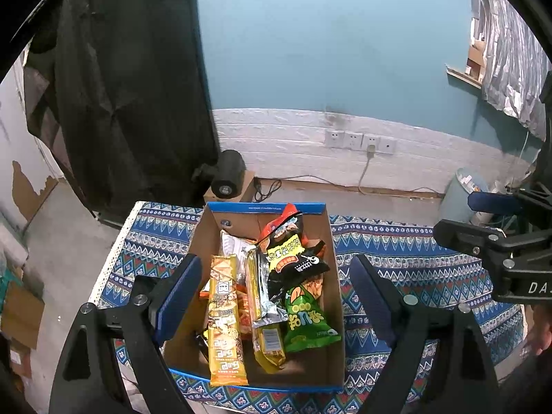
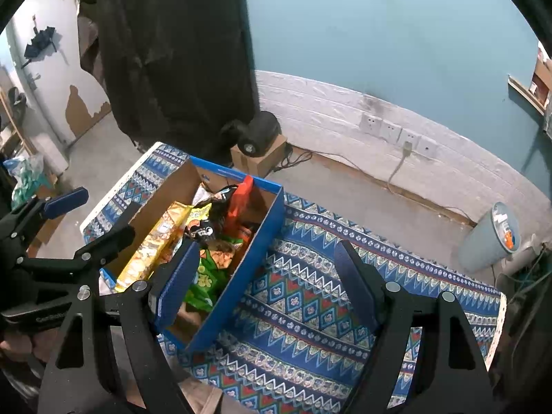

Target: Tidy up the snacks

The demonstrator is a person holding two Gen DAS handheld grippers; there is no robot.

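A cardboard box (image 1: 265, 208) with blue outer walls stands on the patterned tablecloth (image 1: 407, 269). Inside lie several snack packs: a long orange-yellow pack (image 1: 226, 321), a yellow pack (image 1: 267, 338), a green bag (image 1: 307, 321) and a black-and-yellow bag (image 1: 293, 255). My left gripper (image 1: 276, 296) hovers over the box, open and empty. In the right wrist view the box (image 2: 248, 269) sits to the left. My right gripper (image 2: 267, 283) is open and empty, straddling the box's right wall and the cloth. Each gripper also shows in the other's view, the right gripper (image 1: 465, 219) and the left gripper (image 2: 89, 219).
The tablecloth (image 2: 310, 293) covers a low table with a white lace edge. Behind it a black device (image 2: 258, 134) sits on a small carton by a dark hanging cloth (image 2: 172, 51). A grey bin (image 2: 490, 241) stands on the floor at the right. Wall sockets (image 1: 358, 141) have a cable plugged in.
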